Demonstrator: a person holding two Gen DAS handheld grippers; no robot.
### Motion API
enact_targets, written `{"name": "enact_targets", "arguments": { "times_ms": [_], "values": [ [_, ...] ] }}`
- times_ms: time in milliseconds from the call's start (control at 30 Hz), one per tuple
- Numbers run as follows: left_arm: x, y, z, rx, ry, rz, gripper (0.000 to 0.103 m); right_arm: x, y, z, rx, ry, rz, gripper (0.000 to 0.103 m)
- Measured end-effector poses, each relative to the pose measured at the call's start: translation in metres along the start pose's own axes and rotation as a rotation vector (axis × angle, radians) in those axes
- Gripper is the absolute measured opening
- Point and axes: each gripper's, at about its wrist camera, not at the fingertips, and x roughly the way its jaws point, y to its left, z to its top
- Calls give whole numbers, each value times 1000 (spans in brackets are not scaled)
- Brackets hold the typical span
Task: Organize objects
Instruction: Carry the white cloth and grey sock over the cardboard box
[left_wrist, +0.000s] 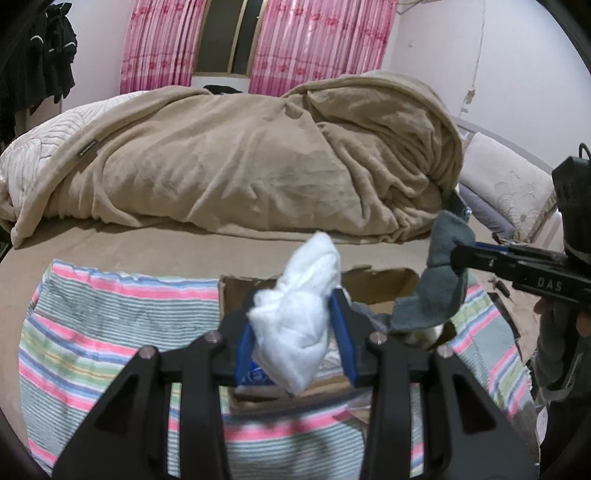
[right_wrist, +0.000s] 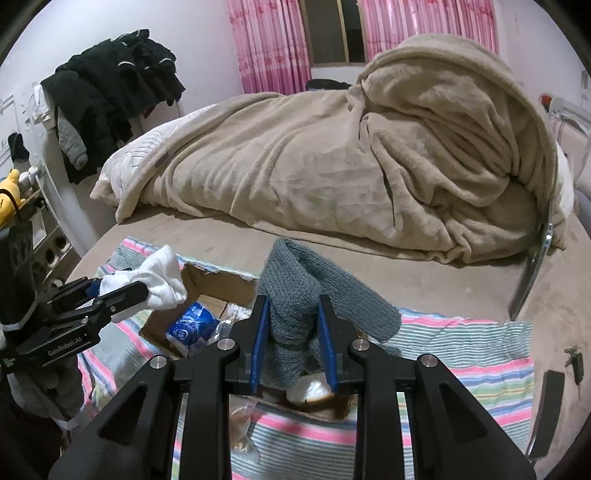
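Note:
My left gripper (left_wrist: 293, 325) is shut on a bunched white cloth (left_wrist: 299, 314) and holds it above an open cardboard box (left_wrist: 376, 282) on the bed. It also shows in the right wrist view (right_wrist: 147, 291), with the white cloth (right_wrist: 162, 280). My right gripper (right_wrist: 293, 325) is shut on a grey knitted cloth (right_wrist: 295, 291) that drapes over the box (right_wrist: 207, 280). In the left wrist view the right gripper (left_wrist: 458, 258) holds the grey cloth (left_wrist: 439, 280) at the right. A blue-and-white packet (right_wrist: 192, 325) lies inside the box.
The box sits on a striped sheet (left_wrist: 110, 317) spread over the brown bed (left_wrist: 129, 251). A heaped beige blanket (left_wrist: 240, 158) fills the far side. Dark clothes (right_wrist: 110, 92) hang on the left wall. Keys (right_wrist: 574, 360) lie at the bed's right.

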Motion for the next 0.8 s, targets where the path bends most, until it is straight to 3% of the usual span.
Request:
{"name": "enact_targets", "arguments": {
  "times_ms": [800],
  "values": [
    [58, 5, -26, -24, 158, -1, 40, 92, -35, -28, 101, 201, -12, 28]
  ]
}}
